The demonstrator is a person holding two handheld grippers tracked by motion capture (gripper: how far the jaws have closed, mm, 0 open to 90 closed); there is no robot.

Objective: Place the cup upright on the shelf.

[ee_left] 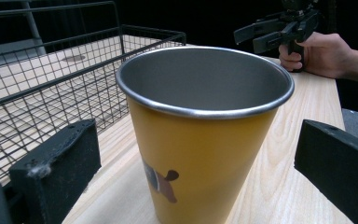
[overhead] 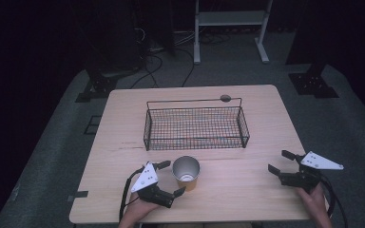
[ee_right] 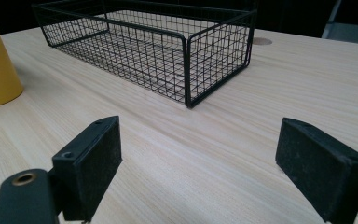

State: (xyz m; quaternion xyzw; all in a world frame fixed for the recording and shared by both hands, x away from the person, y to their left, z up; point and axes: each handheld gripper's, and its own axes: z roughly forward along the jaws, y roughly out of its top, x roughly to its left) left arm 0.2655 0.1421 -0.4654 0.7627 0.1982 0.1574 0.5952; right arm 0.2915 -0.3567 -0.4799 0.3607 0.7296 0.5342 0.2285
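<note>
1. My left gripper (overhead: 170, 177) has its jaws spread wide, one on each side of the yellow cup (ee_left: 200, 140), neither touching its wall.
2. My right gripper (overhead: 280, 162) hangs at the near right of the table (overhead: 247, 180), jaws spread, holding nothing.
3. The cup stands upright near the front edge, just short of the wire basket (overhead: 196, 124), which is empty.
4. I judge the cup light, rigid and slick: steel inside, smooth coat outside. It tapers, so I would squeeze mid-wall, square across.
5. The pale wood table is flat and bare; grey carpet, cables and a white stand lie beyond in a dark room.
</note>
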